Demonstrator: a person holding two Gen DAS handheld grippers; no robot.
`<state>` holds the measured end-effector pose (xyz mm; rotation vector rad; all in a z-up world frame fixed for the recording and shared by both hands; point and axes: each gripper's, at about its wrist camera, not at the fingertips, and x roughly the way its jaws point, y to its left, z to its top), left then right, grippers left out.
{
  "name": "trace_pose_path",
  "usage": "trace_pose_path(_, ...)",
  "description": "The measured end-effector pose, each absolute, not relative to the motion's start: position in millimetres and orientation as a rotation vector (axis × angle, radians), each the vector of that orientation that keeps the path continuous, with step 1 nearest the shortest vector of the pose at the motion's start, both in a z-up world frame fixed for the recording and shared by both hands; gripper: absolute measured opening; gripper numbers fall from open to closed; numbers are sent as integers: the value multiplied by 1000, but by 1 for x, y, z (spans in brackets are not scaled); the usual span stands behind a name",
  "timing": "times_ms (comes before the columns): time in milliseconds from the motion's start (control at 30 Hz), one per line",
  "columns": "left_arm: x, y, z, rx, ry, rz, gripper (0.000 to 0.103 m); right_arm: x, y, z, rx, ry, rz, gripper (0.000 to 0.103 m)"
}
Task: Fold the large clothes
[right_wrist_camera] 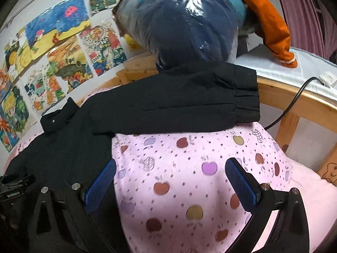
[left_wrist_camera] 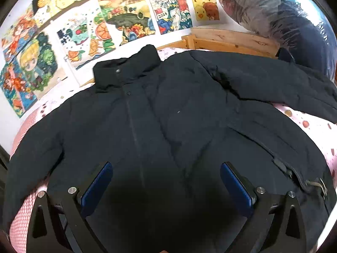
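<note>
A large dark navy padded jacket point(left_wrist_camera: 168, 116) lies spread front-up on a pink bed, collar toward the wall. Its right sleeve point(right_wrist_camera: 179, 103) stretches out sideways, cuff near the wooden rail. My left gripper point(left_wrist_camera: 166, 172) hangs open just above the jacket's lower front, blue pads wide apart and nothing between them. My right gripper point(right_wrist_camera: 170, 172) is open too, over the pink apple-print sheet point(right_wrist_camera: 189, 158) below the sleeve; its left finger point(right_wrist_camera: 101, 185) sits at the jacket's side edge. The jacket's hem is hidden under the left gripper.
A plastic-wrapped bundle of bedding point(right_wrist_camera: 185, 21) sits at the head of the bed, touching the sleeve. An orange garment point(right_wrist_camera: 271, 21) drapes beside it. A wooden rail point(right_wrist_camera: 294, 97) with a black cable point(right_wrist_camera: 294, 99) borders the right side. Drawings point(left_wrist_camera: 84, 31) cover the wall.
</note>
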<state>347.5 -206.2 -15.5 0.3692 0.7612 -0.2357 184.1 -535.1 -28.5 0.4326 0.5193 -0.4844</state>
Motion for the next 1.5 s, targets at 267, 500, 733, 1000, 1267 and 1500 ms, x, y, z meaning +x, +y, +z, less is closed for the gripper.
trace_pose_path(267,407,-238,-26,306,761,-253,103,205,-575,-31,614,460,-472,102)
trace_pose_path(500,461,-268,-44,233,800,-271,103,214,-598,-65,826,358,-567,102)
trace_pose_path(733,505,-297,-83,247,918,-229,103,225,-610,-90,886,237,-642,78)
trace_pose_path(1000,514,-296,-107,193,961,-256,103,237,-614,-95,889,192,-667,15)
trace_pose_path(1267,503,-263,-70,141,971,-311,103,239,-569,-19,610,108,-583,9)
trace_pose_path(1500,478,-200,22,220,980,-279,103,284,-492,70,315,114,-325,9)
